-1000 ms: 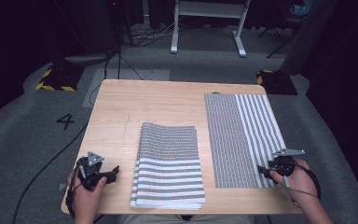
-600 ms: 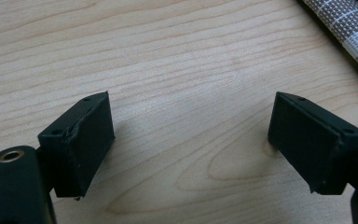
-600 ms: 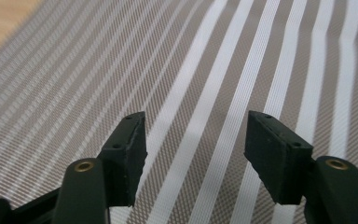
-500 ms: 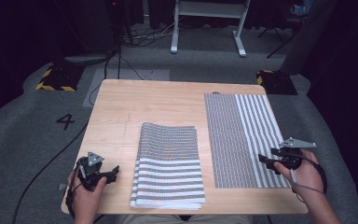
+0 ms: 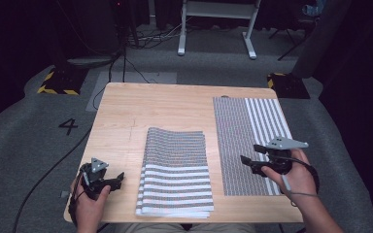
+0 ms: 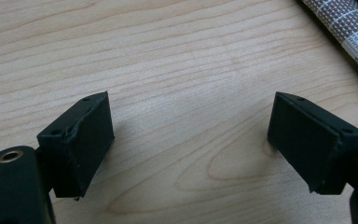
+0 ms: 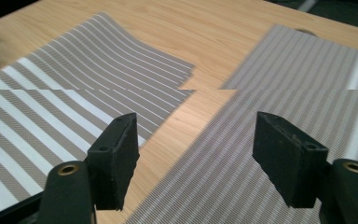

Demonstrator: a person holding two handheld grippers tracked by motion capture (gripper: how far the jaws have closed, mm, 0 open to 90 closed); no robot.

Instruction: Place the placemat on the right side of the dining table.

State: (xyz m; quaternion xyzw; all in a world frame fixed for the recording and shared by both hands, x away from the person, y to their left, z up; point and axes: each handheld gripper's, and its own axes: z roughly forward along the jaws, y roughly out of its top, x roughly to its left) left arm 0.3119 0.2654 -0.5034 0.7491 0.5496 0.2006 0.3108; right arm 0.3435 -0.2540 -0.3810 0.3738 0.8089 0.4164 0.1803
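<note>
A stack of folded grey-and-white striped cloths [image 5: 177,172] lies at the table's front centre. A single striped cloth [image 5: 250,141] lies spread flat on the right side. My right gripper [image 5: 251,154] hovers over the near part of that flat cloth, pointing left toward the stack. Its jaws have just been opening and hold nothing. In the right gripper view, my right gripper [image 7: 196,154] stands open above the flat cloth [image 7: 270,93], with the stack [image 7: 74,84] to the left. My left gripper [image 5: 119,179] rests open at the front left, over bare wood [image 6: 191,70], with the stack's edge [image 6: 349,28] nearby.
The wooden table [image 5: 165,107] has bare wood across its far half and left side. Dark floor with cables surrounds it, and a white stand [image 5: 216,29] is behind. A black-and-yellow plate [image 5: 58,82] lies at far left.
My right gripper has risen off the flat cloth's near right edge and moved left over the cloth, its jaws wider. The left gripper and both cloths stay as they were.
</note>
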